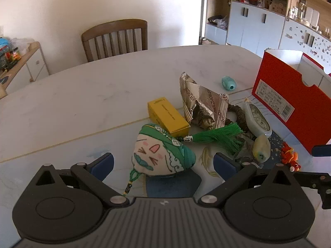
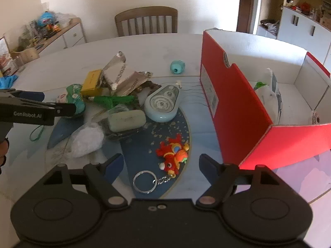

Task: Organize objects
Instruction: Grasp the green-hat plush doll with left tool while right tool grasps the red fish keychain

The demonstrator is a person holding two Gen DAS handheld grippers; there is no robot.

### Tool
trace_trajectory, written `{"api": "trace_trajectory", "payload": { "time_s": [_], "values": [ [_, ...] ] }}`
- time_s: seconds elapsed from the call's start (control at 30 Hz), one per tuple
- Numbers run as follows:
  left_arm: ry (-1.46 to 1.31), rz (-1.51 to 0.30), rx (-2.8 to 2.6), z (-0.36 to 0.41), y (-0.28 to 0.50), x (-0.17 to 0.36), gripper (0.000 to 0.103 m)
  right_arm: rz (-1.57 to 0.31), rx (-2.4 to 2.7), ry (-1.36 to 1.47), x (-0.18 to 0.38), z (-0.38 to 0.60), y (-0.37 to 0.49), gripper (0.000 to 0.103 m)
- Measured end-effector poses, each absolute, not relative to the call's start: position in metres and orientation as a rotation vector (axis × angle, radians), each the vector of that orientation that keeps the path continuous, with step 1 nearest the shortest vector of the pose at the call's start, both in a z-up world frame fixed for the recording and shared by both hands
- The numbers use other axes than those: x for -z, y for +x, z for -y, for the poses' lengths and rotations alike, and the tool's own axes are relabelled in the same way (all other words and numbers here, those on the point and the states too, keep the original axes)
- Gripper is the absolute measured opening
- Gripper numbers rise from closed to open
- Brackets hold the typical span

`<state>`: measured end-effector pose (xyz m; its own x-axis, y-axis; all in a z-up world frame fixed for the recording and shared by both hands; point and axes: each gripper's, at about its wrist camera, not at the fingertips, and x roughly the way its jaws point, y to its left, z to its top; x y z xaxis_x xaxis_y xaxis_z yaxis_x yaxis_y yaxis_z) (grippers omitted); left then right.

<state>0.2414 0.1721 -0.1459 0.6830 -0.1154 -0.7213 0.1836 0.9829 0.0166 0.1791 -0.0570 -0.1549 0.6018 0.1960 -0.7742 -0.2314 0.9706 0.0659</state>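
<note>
Sachet: your left gripper point(image 1: 163, 162), jaws apart, straddles one cloth sachet point(image 1: 160, 153) with a drawn face, green wrap and green tassel point(image 1: 219, 137); pads not pressing.
Keychain: your right gripper point(image 2: 161, 163), jaws apart, frames one red plush keychain point(image 2: 174, 154) with a metal ring.
Count: one yellow box point(image 1: 168, 116), one foil bag point(image 1: 201, 103), one tape dispenser point(image 2: 162, 103).
Room: red box point(image 2: 227, 95) stands open at right; far counter point(image 1: 93, 91) is bare.
</note>
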Motion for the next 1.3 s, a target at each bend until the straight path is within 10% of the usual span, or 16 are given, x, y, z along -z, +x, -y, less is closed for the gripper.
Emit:
{"api": "trace_trajectory", "payload": {
  "time_s": [0.57, 0.87, 1.3],
  "values": [
    [0.066, -0.817, 0.185, -0.177, 0.265, 0.166, 0.102, -0.929, -0.126, -0.024, 0.181, 0.05, 0.201, 0.061],
    [0.064, -0.83, 0.226, -0.178, 0.262, 0.17, 0.077, -0.92, -0.129, -0.061, 0.18, 0.044, 0.202, 0.049],
    [0.058, -0.841, 0.203, -0.18, 0.25, 0.158, 0.072, -0.901, -0.159, -0.087, 0.17, 0.047, 0.195, 0.038]
  ]
}}
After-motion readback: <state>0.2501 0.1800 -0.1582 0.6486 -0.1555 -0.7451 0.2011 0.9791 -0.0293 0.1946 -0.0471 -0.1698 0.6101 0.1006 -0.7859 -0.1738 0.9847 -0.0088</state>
